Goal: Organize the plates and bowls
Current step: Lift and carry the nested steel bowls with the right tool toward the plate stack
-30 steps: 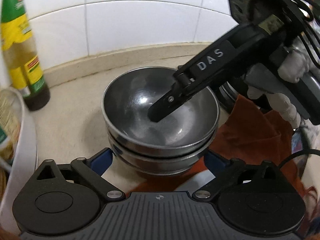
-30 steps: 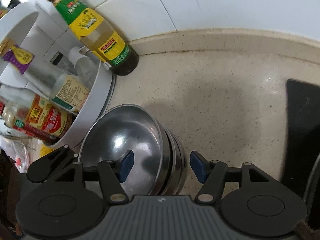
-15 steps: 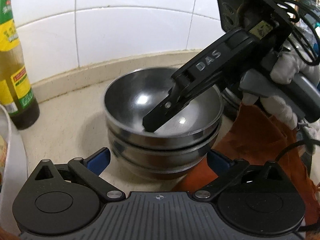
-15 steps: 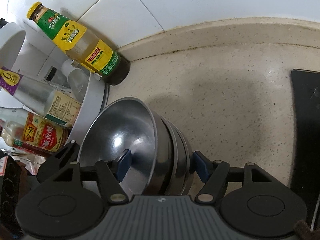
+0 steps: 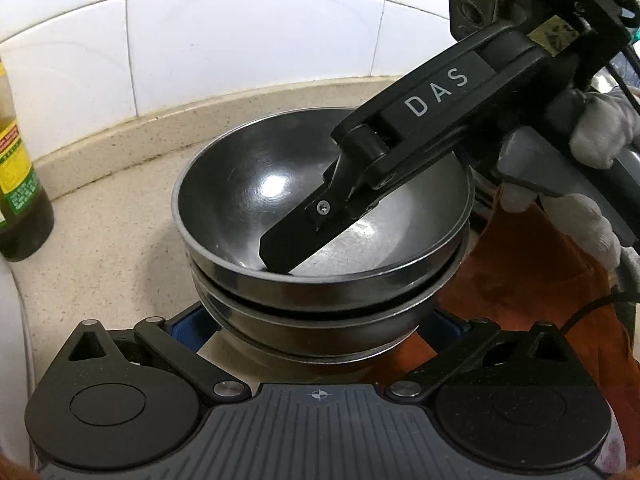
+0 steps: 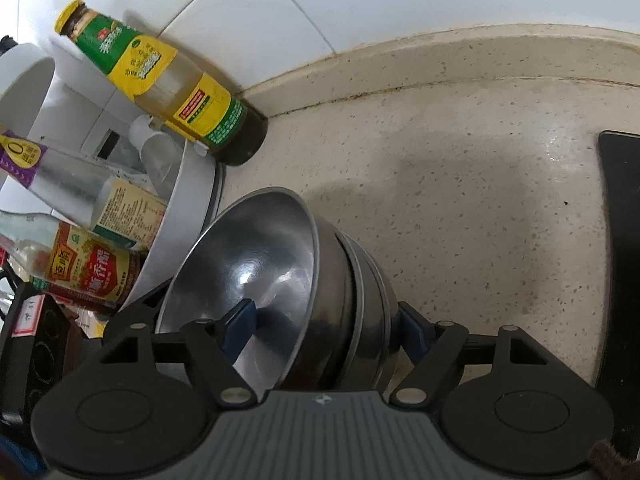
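The right gripper [image 6: 326, 330] straddles the near wall of the stack of 3 nested shiny steel bowls [image 5: 320, 276]. Its jaws have just been opening: one blue pad inside the top bowl, the other outside, neither clearly pressing. The left gripper [image 5: 320, 322] stands wide apart around the stack's base. The stack sits on the speckled beige countertop [image 6: 460, 200], beside a white round condiment rack [image 6: 180, 216] and a yellow-labelled oil bottle [image 6: 168, 84].

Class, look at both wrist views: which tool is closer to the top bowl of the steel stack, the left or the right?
Right. The right tool straddles the top bowl's rim, one finger inside; its jaws have just been opening. The left tool, open, flanks the stack's lowest bowl.
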A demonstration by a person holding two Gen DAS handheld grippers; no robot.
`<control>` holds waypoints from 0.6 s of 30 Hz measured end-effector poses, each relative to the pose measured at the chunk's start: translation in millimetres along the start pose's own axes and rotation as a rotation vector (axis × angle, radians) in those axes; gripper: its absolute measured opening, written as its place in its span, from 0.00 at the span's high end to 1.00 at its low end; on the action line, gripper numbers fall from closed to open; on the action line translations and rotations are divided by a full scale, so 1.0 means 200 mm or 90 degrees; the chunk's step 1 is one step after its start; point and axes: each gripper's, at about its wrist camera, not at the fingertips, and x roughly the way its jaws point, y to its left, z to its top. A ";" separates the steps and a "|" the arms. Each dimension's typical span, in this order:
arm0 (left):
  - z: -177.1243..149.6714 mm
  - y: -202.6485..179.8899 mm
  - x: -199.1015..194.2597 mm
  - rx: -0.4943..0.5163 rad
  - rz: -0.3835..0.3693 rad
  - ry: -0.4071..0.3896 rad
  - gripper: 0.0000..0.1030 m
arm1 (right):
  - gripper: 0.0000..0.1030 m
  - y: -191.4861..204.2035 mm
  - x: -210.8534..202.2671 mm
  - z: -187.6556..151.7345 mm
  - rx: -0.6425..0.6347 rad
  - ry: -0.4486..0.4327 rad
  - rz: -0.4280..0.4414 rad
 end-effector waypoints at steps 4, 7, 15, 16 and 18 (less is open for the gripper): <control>0.00 -0.04 -0.01 0.002 0.017 -0.001 0.00 | 0.32 0.01 -0.02 -0.01 -0.010 -0.004 0.002; 0.03 -0.06 -0.05 0.000 0.034 -0.006 0.00 | 0.33 0.04 -0.05 0.00 -0.021 -0.011 0.010; 0.11 -0.23 -0.31 -0.001 0.115 -0.055 0.00 | 0.33 0.21 -0.30 0.01 -0.095 -0.055 0.043; 0.12 -0.26 -0.34 -0.004 0.124 -0.059 0.00 | 0.33 0.24 -0.33 0.00 -0.105 -0.058 0.046; 0.13 -0.32 -0.40 -0.010 0.139 -0.068 0.00 | 0.33 0.28 -0.40 -0.01 -0.123 -0.062 0.049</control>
